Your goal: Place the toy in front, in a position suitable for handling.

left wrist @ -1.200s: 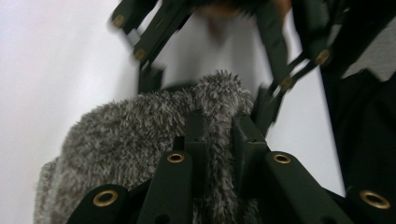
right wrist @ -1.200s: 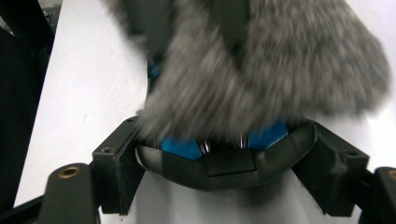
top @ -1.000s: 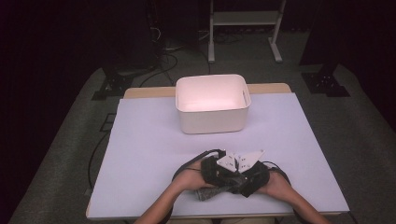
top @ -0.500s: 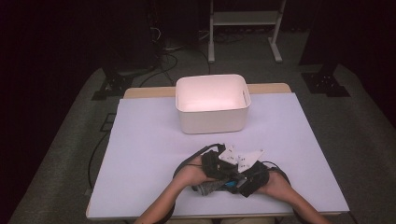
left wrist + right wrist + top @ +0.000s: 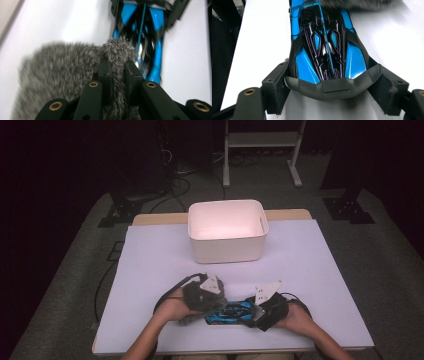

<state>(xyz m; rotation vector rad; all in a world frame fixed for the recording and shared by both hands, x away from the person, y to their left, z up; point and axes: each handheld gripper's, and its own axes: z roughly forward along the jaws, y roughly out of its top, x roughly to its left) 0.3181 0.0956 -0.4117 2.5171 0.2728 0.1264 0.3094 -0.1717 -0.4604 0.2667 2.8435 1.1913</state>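
A blue and black toy car [image 5: 230, 312] lies on the white table near the front edge. My right gripper [image 5: 260, 312] is shut on its tail end, one pad on each side [image 5: 329, 87]; the car's [image 5: 324, 42] body stretches away from the jaws. My left gripper [image 5: 206, 306] is shut on a fold of a grey fluffy cloth [image 5: 195, 302]. In the left gripper view the fold [image 5: 117, 57] stands pinched between the jaws [image 5: 117, 72], and the cloth's edge touches the car's [image 5: 140, 32] near end. The cloth [image 5: 359, 3] shows blurred at the car's far end.
A white rectangular bin [image 5: 226, 231] stands open at the back middle of the table [image 5: 320, 270]. Cables trail from both grippers across the table's front. Dark floor and a metal stand [image 5: 260, 140] lie beyond the far edge.
My left gripper has slid leftwards with the fluffy cloth, off the car's top, so the blue car now shows between the two grippers. The right gripper has stayed put.
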